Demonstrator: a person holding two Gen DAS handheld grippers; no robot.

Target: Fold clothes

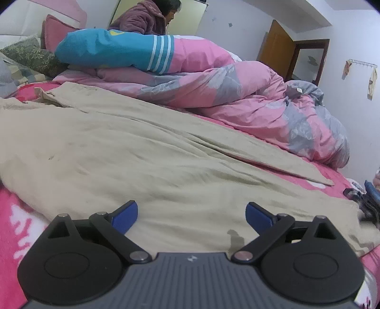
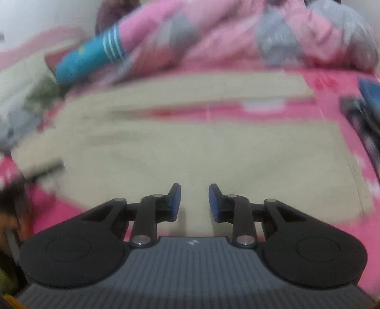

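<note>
1. Beige trousers [image 1: 133,152]: spread flat across the pink bedsheet [image 1: 14,228], creased, one leg reaching toward the far right edge of the bed. In the right wrist view, same trousers [image 2: 190,152] blurred, a strip of pink sheet showing between the two legs.
2. Left gripper [image 1: 191,215]: held low over the near edge of the trousers, jaws spread wide, nothing between the blue pads [image 1: 124,217].
3. Right gripper [image 2: 194,202]: poised above the trousers, jaws narrowly parted, gap empty; no cloth pinched.
4. Pink and grey quilt [image 1: 237,95]: bunched in a heap along the far side of the bed, behind the trousers.
5. Blue bedding with white stripes [image 1: 114,51]: lying on top of the quilt, toward the left.
6. Green patterned pillow [image 1: 33,55]: at the head of the bed, far left.
7. Person in a purple padded jacket [image 1: 142,19]: seated behind the bedding.
8. Wooden door [image 1: 276,45]: in the far wall, right of the bed.
</note>
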